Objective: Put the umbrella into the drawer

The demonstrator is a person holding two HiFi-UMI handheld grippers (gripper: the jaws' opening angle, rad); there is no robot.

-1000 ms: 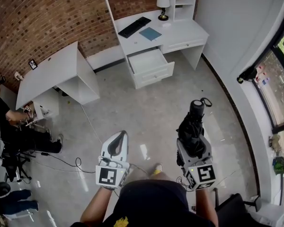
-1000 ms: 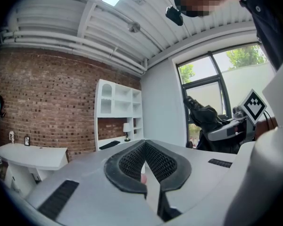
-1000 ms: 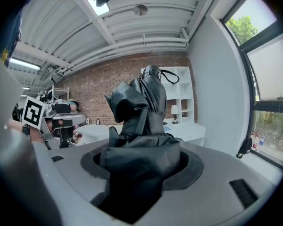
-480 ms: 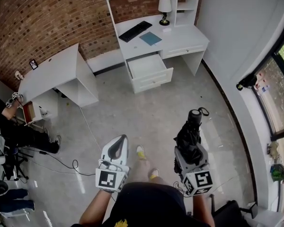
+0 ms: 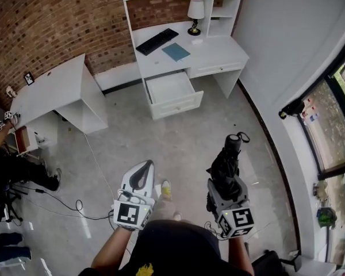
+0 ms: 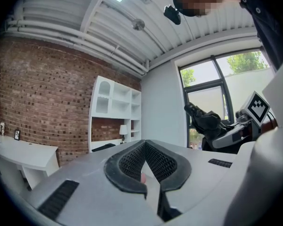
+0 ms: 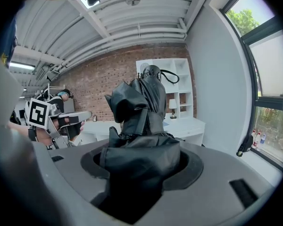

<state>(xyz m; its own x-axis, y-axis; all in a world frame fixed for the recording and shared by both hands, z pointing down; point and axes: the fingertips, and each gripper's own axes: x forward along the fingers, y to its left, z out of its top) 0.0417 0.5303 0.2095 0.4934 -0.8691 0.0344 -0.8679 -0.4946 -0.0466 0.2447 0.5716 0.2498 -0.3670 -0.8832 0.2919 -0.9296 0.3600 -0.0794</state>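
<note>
My right tongs [image 5: 225, 180] clamp the folded black umbrella [image 5: 230, 157], strap end forward. My left tongs [image 5: 141, 174] are closed on nothing. Well ahead, across the grey floor [image 5: 178, 137], the drawer [image 5: 175, 105] stands open under the white counter [image 5: 221, 48].

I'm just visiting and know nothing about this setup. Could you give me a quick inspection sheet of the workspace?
Surface: grey floor; white desk beyond.
Job's things: folded black umbrella in the right gripper; drawer open, looks empty.
Clutter: keyboard, blue book and lamp on the desk.
Grippers: right gripper shut on umbrella; left gripper shut, empty.
Cables: black cables on the floor at left.
Surroundings: brick wall, window, second desk, seated person at left.
</note>
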